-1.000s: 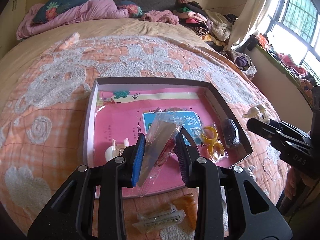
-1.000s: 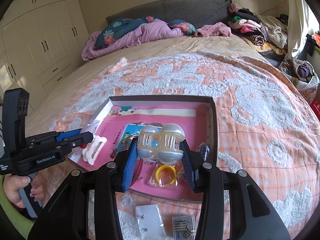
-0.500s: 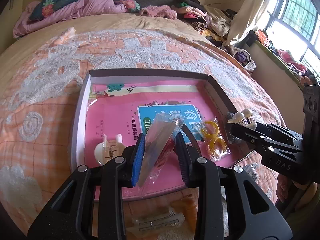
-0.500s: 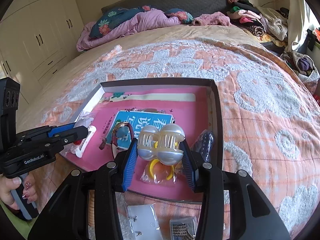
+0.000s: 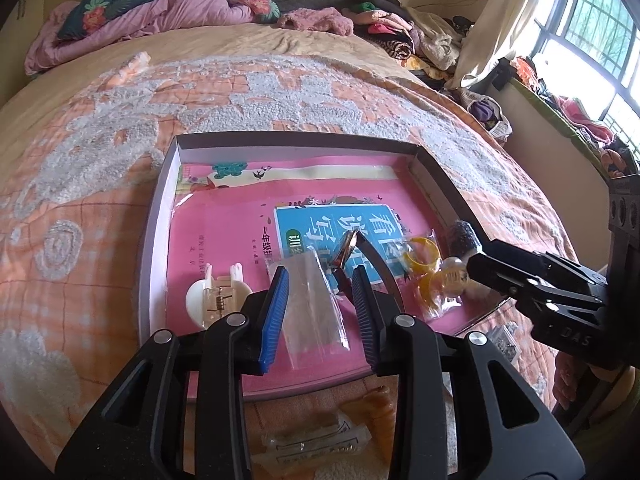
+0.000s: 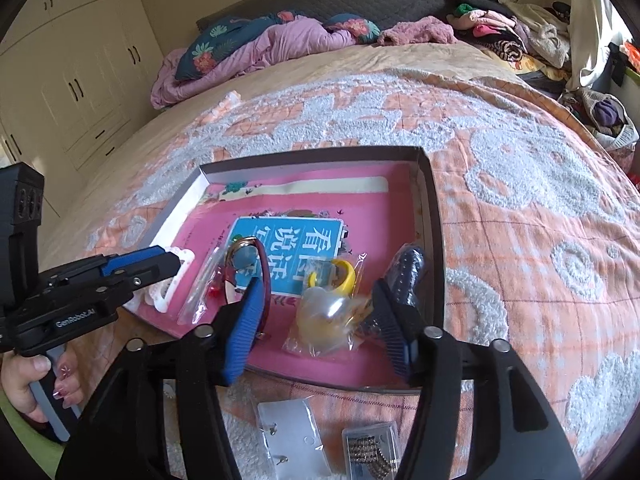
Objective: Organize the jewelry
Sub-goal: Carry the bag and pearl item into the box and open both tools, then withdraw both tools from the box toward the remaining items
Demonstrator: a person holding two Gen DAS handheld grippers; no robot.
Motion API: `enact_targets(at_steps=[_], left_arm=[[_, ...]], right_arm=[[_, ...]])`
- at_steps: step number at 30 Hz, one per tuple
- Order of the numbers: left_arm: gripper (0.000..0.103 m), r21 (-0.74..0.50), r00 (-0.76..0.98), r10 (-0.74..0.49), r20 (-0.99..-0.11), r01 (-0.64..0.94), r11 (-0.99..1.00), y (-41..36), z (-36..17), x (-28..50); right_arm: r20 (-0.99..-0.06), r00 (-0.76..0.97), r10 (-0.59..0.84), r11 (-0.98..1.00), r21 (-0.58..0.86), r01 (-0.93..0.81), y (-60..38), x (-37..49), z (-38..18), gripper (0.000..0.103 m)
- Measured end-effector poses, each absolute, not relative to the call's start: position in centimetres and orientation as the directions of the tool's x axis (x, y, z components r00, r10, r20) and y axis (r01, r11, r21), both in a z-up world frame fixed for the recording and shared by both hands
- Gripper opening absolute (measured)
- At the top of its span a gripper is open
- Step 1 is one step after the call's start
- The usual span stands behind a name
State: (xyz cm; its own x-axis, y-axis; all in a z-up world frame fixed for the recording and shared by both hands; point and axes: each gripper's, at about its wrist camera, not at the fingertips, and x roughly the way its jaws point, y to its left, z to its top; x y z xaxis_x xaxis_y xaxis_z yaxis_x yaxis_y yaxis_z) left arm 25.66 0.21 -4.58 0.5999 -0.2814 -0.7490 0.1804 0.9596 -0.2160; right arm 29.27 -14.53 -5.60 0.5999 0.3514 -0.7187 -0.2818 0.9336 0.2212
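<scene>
A shallow tray point(image 5: 160, 240) point(image 6: 434, 240) with a pink book in it lies on the bed. My right gripper point(image 6: 319, 286) point(image 5: 476, 264) hovers over its near right corner, jaws opening. A pearly double-ball ornament point(image 6: 324, 312) point(image 5: 452, 276) sits between them on a packet of yellow rings point(image 6: 344, 276), touching neither pad. My left gripper point(image 5: 319, 274) point(image 6: 172, 264) stands narrowly open over a clear packet point(image 5: 312, 312) point(image 6: 200, 292) lying flat in the tray, with a gap to the right pad. A white clip point(image 5: 216, 296), a dark red bangle point(image 6: 264, 276) and a dark barrette point(image 6: 408, 272) also lie inside.
Small packets point(image 6: 292, 436) point(image 5: 312, 440), a bead box point(image 6: 372, 452) and an amber clip point(image 5: 376, 400) lie on the bedspread in front of the tray. Bedding point(image 5: 160, 12) and clothes point(image 5: 400, 32) are piled at the head. A hand point(image 6: 24, 384) holds the left gripper's handle.
The right jaws have spread and the pearly ornament has dropped from them onto the ring packet. The clear packet has turned from edge-on between the left pads to lying flat. Both grippers came closer to the tray.
</scene>
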Motion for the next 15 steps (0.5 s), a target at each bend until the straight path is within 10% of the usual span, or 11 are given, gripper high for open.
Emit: enact_targets(at_steps=[5,15], left_arm=[[0.027,-0.217,0.609,-0.276,-0.744,0.171,0.961,0.5,-4.1,25.5],[0.081,-0.21,0.652,-0.23,-0.723,0.11,0.972,1.4,-1.8,23.9]], right_arm=[[-0.698,0.62,0.359,0.932,0.229,-0.282,-14.9,28.4,-4.4,0.071],[-0.66,0.66,0.358,0.933,0.235,-0.271,-15.9,26.7,-2.2,0.087]])
